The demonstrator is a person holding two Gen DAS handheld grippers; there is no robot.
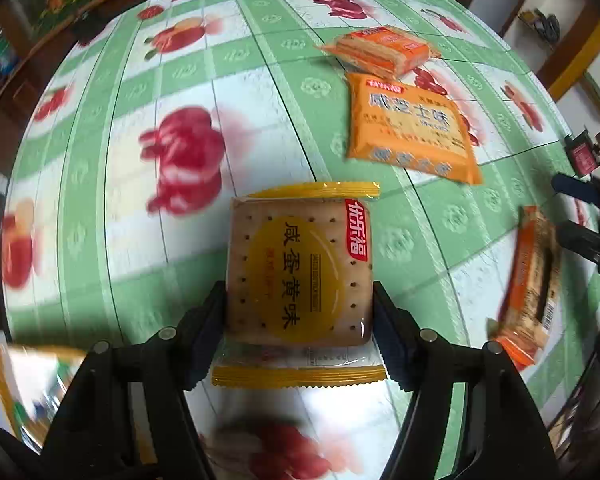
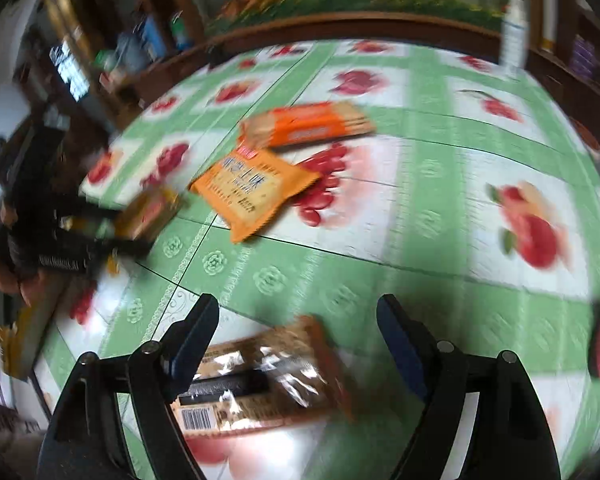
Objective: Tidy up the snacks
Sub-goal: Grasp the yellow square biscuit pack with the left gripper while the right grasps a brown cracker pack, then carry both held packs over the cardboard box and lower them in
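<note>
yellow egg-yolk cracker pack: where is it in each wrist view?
Left wrist: yellow cracker pack at lower centre, clamped in the left gripper.
Right wrist: same pack at mid-left, blurred, in that gripper.
Shared landmark: flat orange packet on the tablecloth.

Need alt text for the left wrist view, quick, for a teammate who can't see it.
The left gripper is shut on a yellow cracker packet, held above a green-and-white fruit-print tablecloth. Two orange snack packets lie beyond it, and the right gripper reaches in at the right edge.
</note>
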